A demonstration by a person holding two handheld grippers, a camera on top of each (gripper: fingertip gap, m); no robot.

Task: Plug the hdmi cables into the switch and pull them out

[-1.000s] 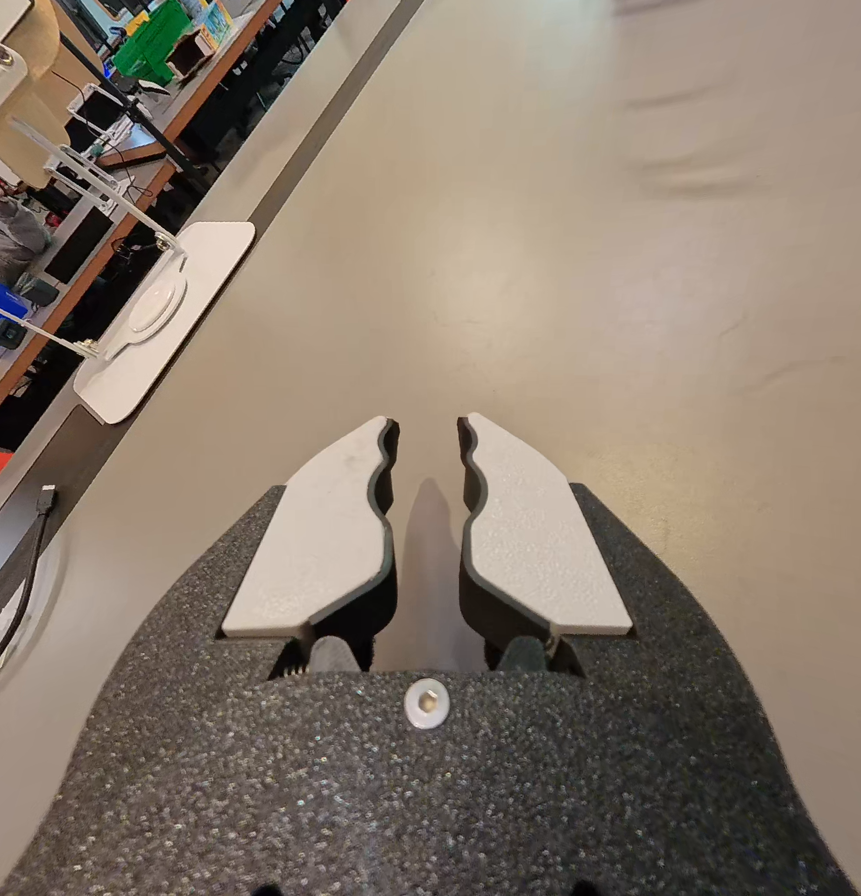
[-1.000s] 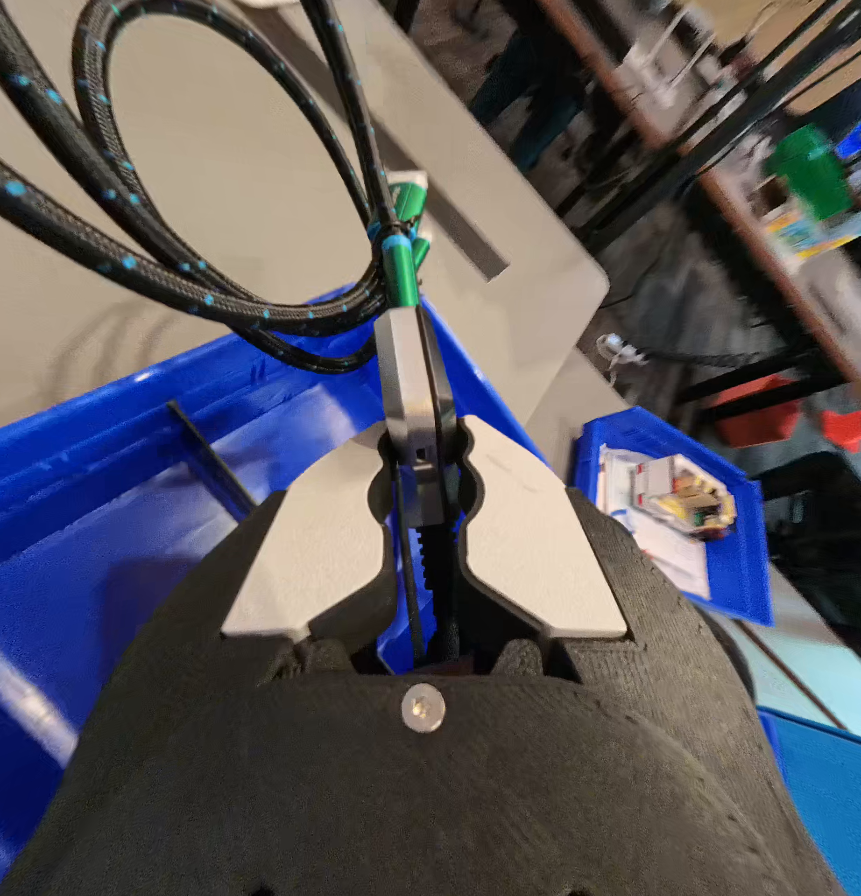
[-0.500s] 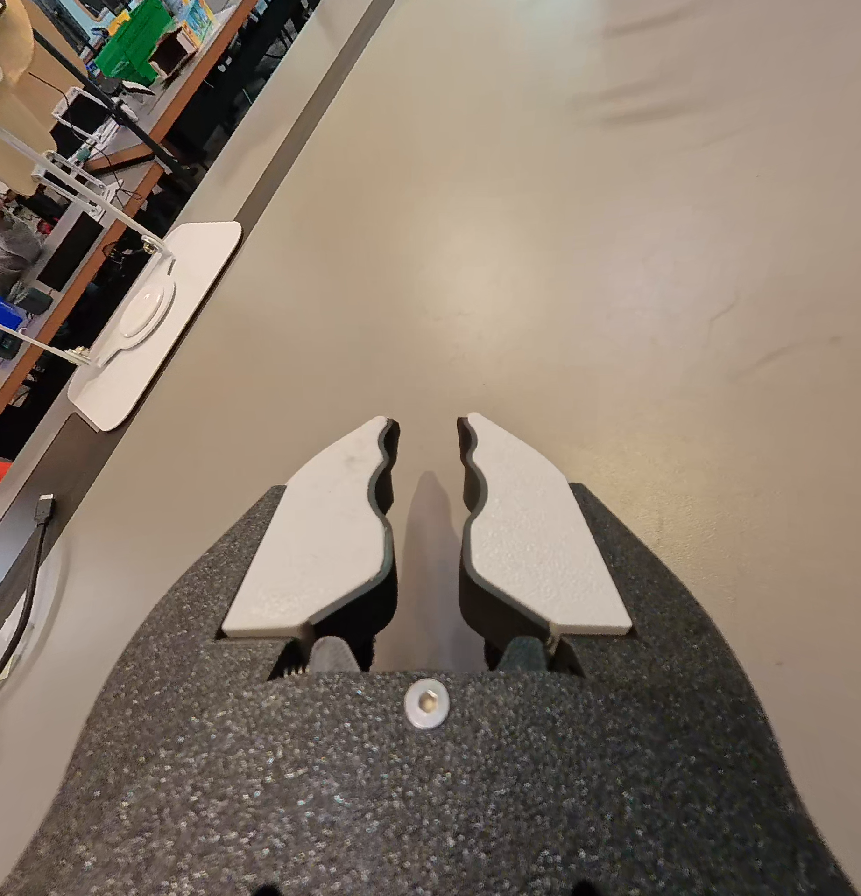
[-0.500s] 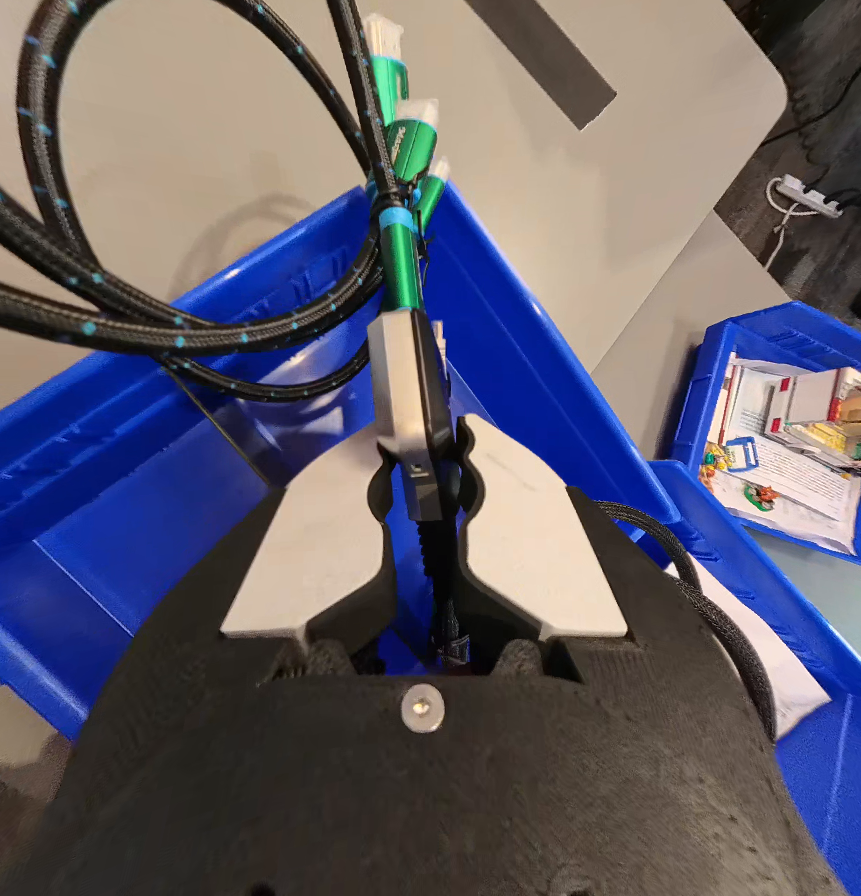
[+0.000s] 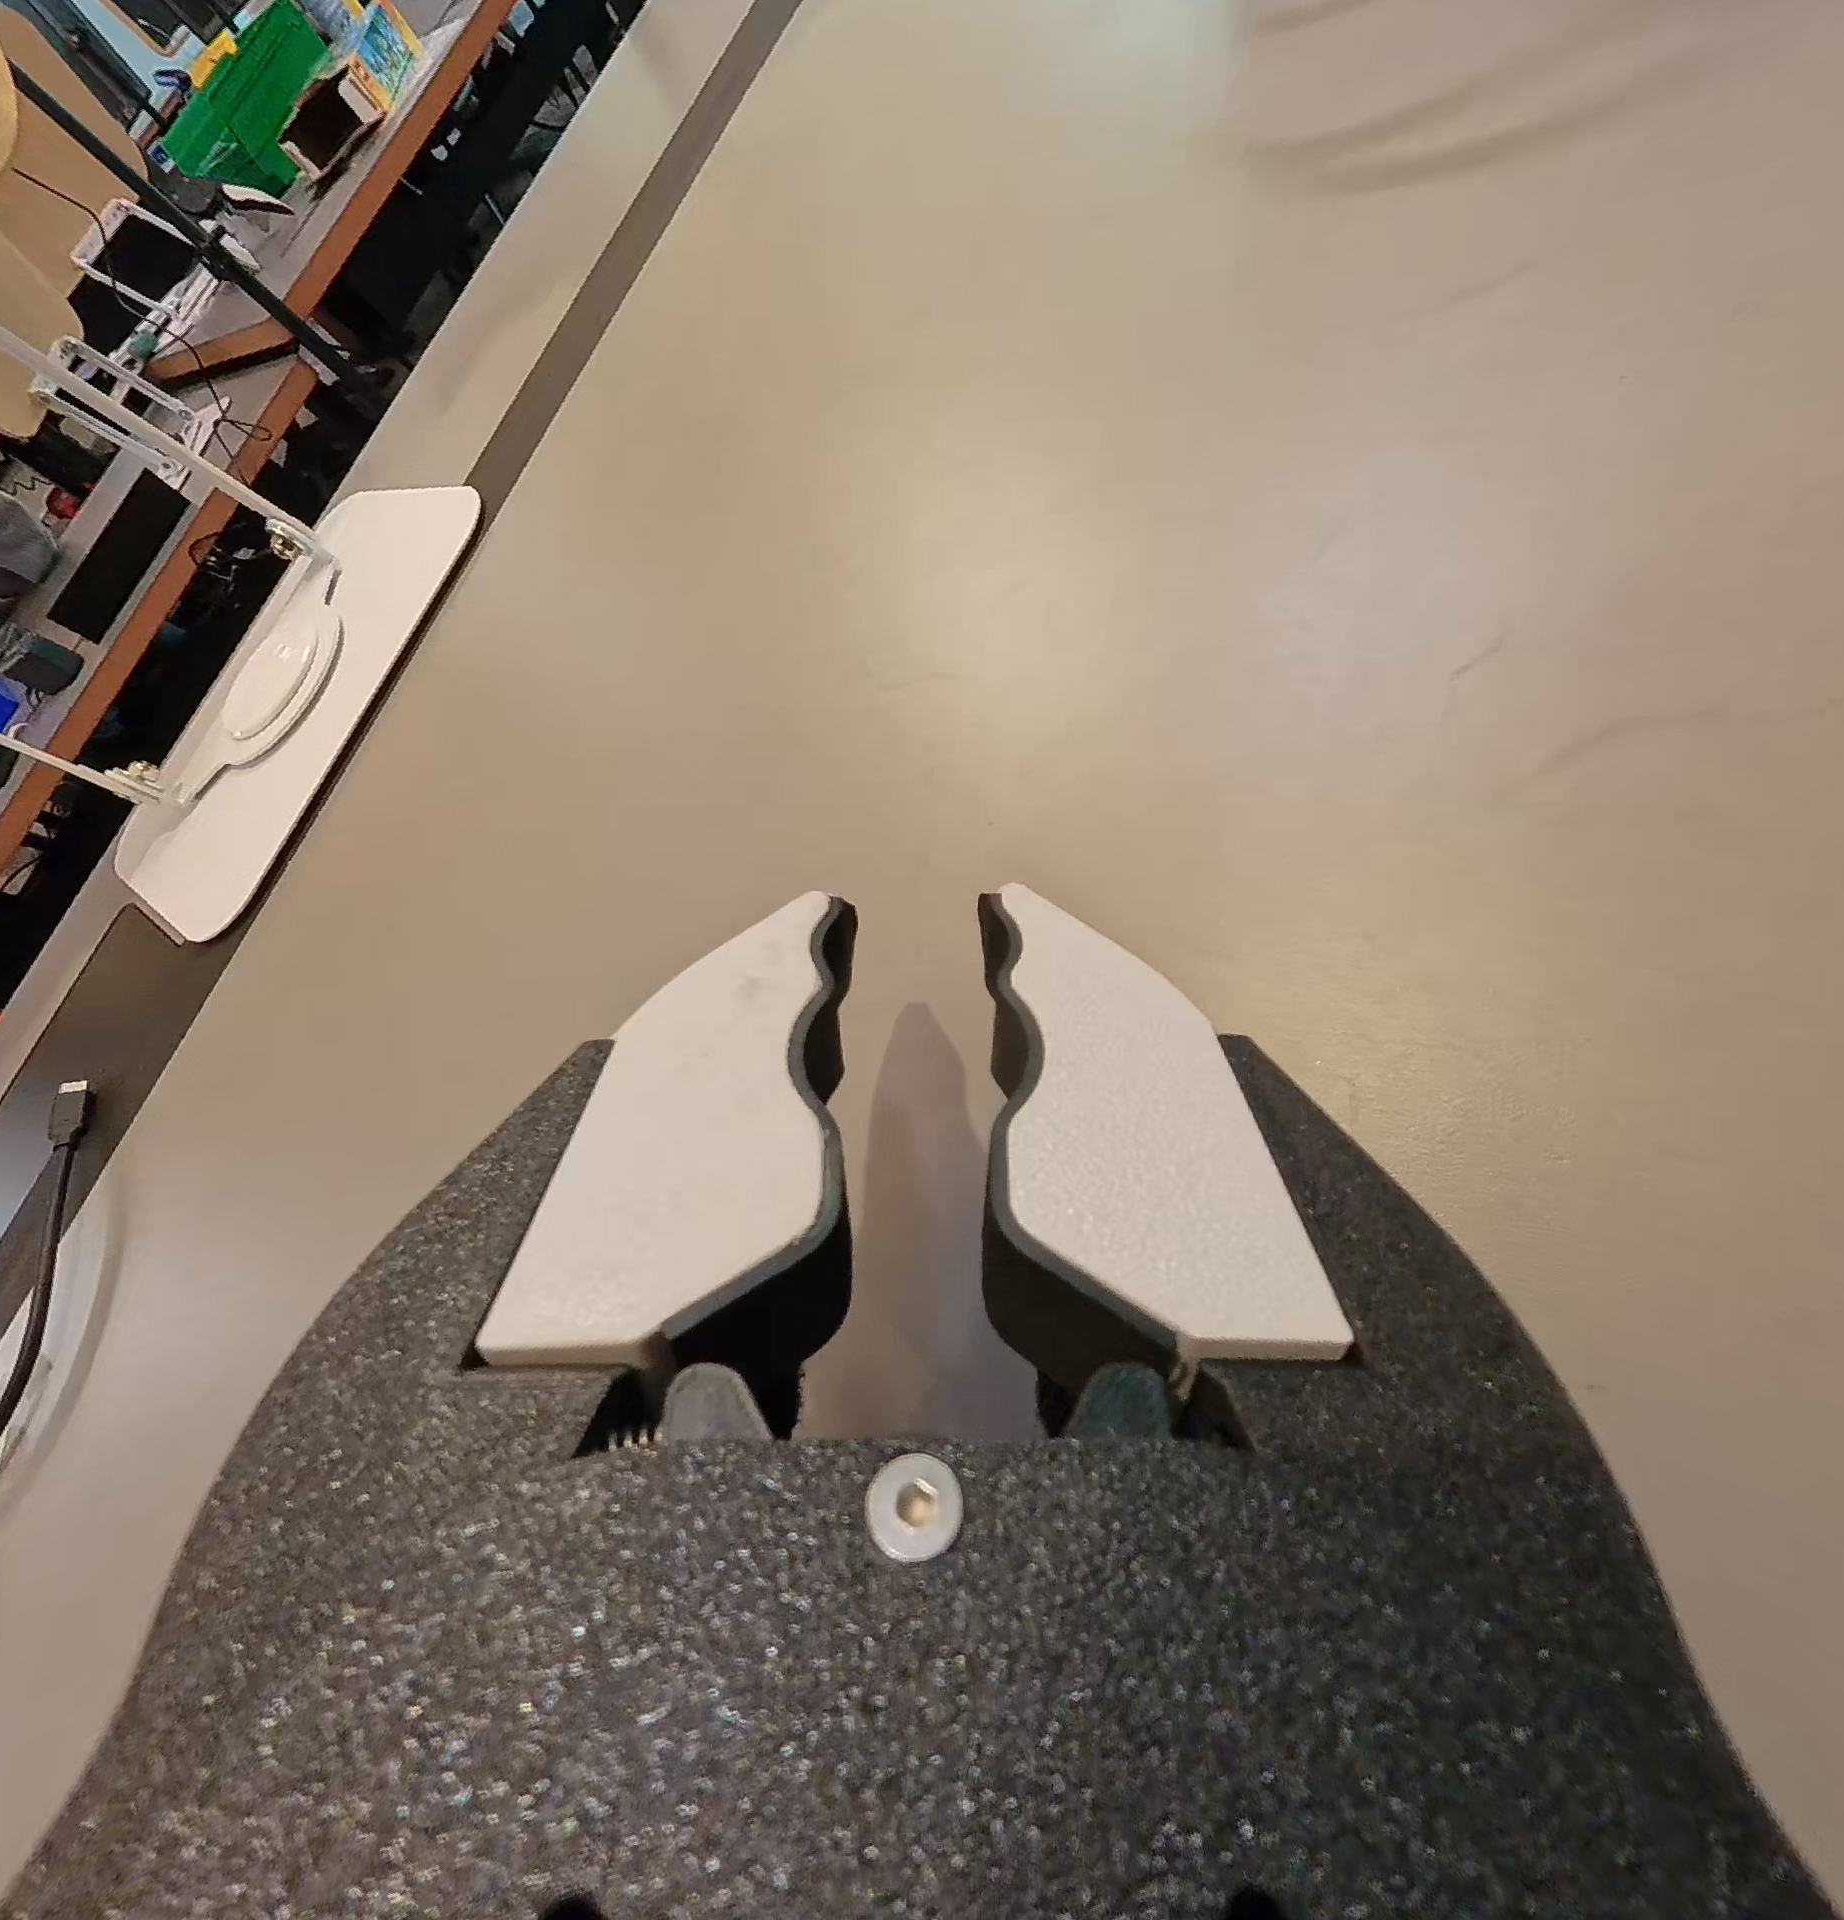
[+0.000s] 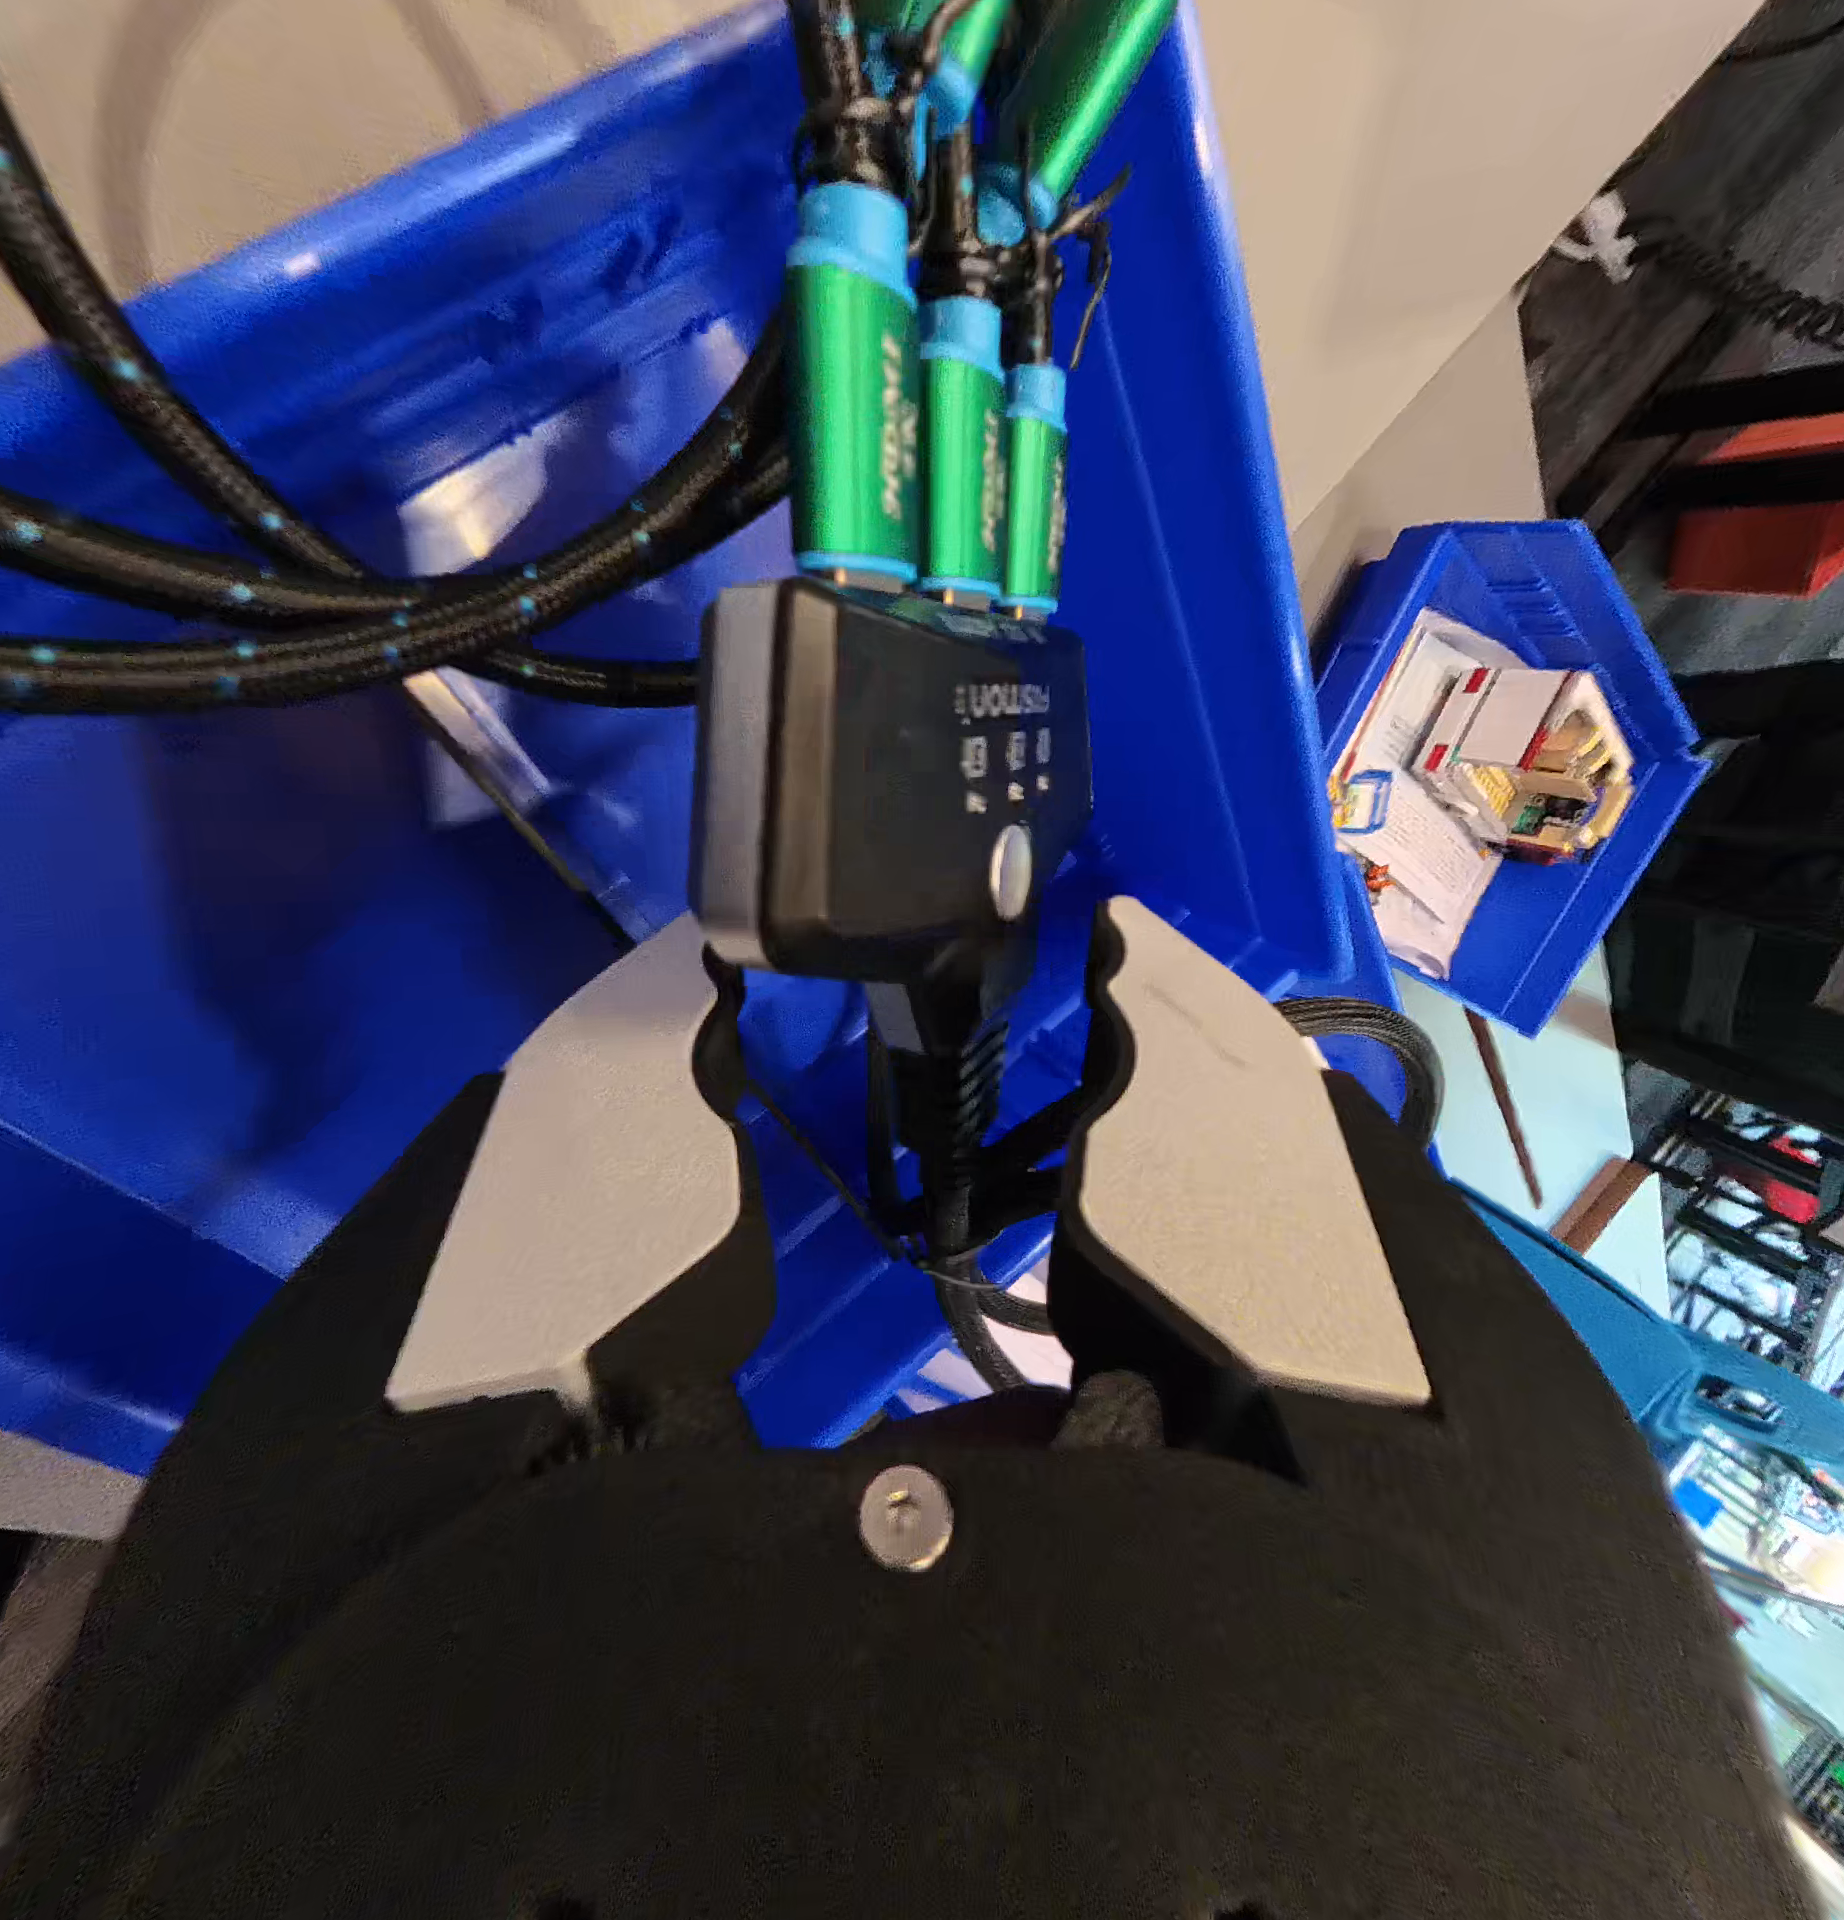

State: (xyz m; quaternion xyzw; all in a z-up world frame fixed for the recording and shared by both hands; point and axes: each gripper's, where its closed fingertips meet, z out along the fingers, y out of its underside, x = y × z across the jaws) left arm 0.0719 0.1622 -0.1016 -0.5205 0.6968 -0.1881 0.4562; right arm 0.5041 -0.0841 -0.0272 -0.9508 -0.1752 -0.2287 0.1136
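In the right wrist view my right gripper [image 6: 902, 930] stands wide open over a large blue bin [image 6: 222, 935]. The black HDMI switch [image 6: 876, 779] with a grey side hangs just beyond the fingertips, its face turned to the camera; neither pad presses on it. Three green HDMI plugs [image 6: 856, 436] sit in its far edge, and their black braided cables [image 6: 274, 592] loop off to the left. The switch's own black lead [image 6: 959, 1122] runs down between the fingers. In the left wrist view my left gripper [image 5: 916, 914] is open and empty above the bare beige table [image 5: 1105, 520].
A smaller blue bin [image 6: 1500, 748] with papers and small parts stands to the right. In the left wrist view a white base plate with a clear stand [image 5: 305, 707] sits at the table's left edge, and a black cable end [image 5: 66, 1122] lies near it. Cluttered benches lie beyond. There is about 50 centimetres between the tips of the two grippers.
My right gripper held the switch edge-on between its pads, then opened wide and let it go; the switch has turned face-on just ahead of the tips. The left gripper has barely moved.
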